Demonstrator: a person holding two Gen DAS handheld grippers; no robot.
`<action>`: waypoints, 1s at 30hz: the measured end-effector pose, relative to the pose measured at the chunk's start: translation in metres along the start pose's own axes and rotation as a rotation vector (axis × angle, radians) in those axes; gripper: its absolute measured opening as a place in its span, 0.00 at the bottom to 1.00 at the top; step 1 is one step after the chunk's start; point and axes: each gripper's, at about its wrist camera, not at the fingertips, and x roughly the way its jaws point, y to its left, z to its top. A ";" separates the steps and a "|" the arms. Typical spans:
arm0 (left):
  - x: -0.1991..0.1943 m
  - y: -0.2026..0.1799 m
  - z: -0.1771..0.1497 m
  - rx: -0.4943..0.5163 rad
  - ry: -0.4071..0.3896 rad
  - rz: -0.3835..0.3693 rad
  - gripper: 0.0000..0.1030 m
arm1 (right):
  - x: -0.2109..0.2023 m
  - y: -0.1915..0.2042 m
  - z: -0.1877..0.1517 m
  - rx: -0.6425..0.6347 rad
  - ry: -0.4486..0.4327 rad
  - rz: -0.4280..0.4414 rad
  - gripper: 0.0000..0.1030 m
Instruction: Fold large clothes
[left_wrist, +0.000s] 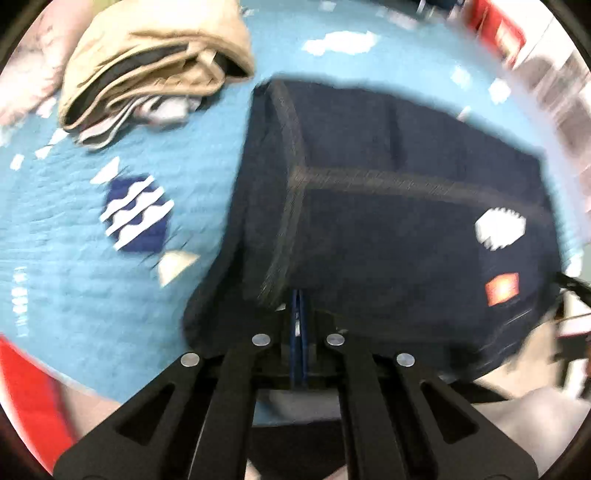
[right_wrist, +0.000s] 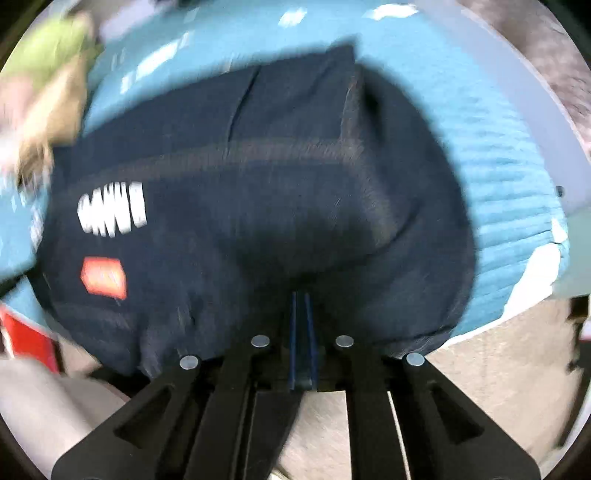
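A dark navy garment (left_wrist: 388, 206) with a white print and an orange patch lies folded on the light blue bedspread (left_wrist: 74, 229). My left gripper (left_wrist: 298, 295) is shut on the garment's near left edge. The garment also fills the right wrist view (right_wrist: 258, 206), where my right gripper (right_wrist: 303, 299) is shut on its near right edge. Both views are motion-blurred. The fingertips of both grippers are hidden in the cloth.
A folded pile of beige and striped clothes (left_wrist: 147, 70) sits at the back left of the bed. Something red (left_wrist: 33, 387) is at the near left. The bed's near edge and grey floor (right_wrist: 498, 387) show at the right. Red shelving (left_wrist: 498, 29) stands far back.
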 end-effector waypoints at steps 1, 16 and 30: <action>-0.005 -0.005 0.006 0.017 -0.041 -0.013 0.03 | -0.006 0.008 0.009 -0.002 -0.046 0.025 0.07; 0.084 -0.103 0.113 0.113 -0.167 -0.242 0.02 | 0.097 0.100 0.123 -0.178 -0.060 0.327 0.00; 0.044 0.003 0.094 -0.086 -0.185 -0.073 0.04 | 0.026 -0.037 0.102 0.127 -0.105 0.166 0.12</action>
